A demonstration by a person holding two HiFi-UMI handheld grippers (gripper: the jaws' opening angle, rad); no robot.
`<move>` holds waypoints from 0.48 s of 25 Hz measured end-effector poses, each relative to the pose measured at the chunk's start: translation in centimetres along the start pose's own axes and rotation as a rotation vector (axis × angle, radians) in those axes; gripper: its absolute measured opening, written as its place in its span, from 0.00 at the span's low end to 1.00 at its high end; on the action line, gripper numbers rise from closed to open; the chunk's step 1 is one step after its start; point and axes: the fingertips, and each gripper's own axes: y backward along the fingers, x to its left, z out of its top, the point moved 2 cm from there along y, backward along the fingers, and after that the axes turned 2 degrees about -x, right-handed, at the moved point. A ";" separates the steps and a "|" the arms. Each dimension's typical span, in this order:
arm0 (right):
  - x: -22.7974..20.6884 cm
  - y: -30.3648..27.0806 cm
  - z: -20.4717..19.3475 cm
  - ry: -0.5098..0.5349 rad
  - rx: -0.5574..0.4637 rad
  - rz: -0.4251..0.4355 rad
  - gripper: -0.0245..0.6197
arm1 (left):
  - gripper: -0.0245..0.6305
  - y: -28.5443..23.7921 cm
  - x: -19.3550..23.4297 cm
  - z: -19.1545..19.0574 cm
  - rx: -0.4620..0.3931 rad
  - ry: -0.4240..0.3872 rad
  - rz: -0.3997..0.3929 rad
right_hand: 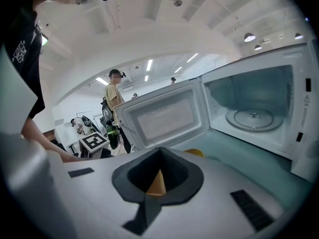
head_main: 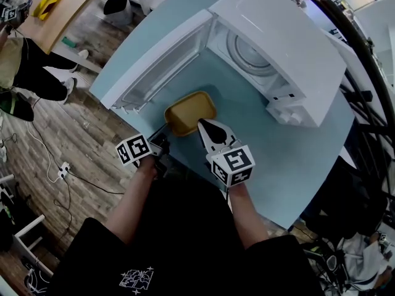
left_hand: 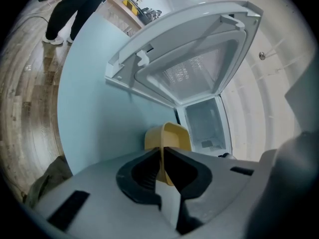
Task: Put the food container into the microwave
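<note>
1. The yellow food container [head_main: 190, 111] sits on the pale blue table [head_main: 296, 153], just in front of the white microwave [head_main: 290, 48] and outside it. It lies between the microwave's mouth and its door [head_main: 157, 60], which is swung wide open.
2. The left gripper [head_main: 163, 131] reaches the container's left corner. The right gripper [head_main: 203, 126] reaches its near right corner.
3. The left gripper view shows what the head view cannot. The left gripper [left_hand: 162, 151] has its jaws drawn nearly together, with the thin yellow wall of the container [left_hand: 174, 136] pinched upright between them.
4. In the right gripper view, the right gripper [right_hand: 159, 151] has its jaws meeting at the tips. A wedge of yellow shows in the hollow between them, and more of the container's rim [right_hand: 198, 153] peeks out just beyond, so it grips the container too.
5. Only the right gripper view looks straight into the oven, where the round glass plate [right_hand: 253, 117] lies bare. The head view shows that plate [head_main: 250, 54] from above.
6. The right gripper view also shows the left gripper's marker cube [right_hand: 94, 142] and a person [right_hand: 115, 98] standing far behind the door.
7. The head view alone shows the wooden floor [head_main: 49, 140] and another person's dark trouser legs [head_main: 31, 66] at the upper left.
</note>
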 end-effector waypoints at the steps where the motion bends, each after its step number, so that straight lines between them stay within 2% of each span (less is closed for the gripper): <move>1: -0.1 0.1 0.0 -0.001 -0.004 -0.003 0.05 | 0.09 -0.1 -0.2 0.0 0.001 -0.005 0.000; 12: -2.0 2.1 0.6 -0.025 -0.048 -0.055 0.05 | 0.09 -1.8 -3.0 0.2 0.030 -0.054 -0.021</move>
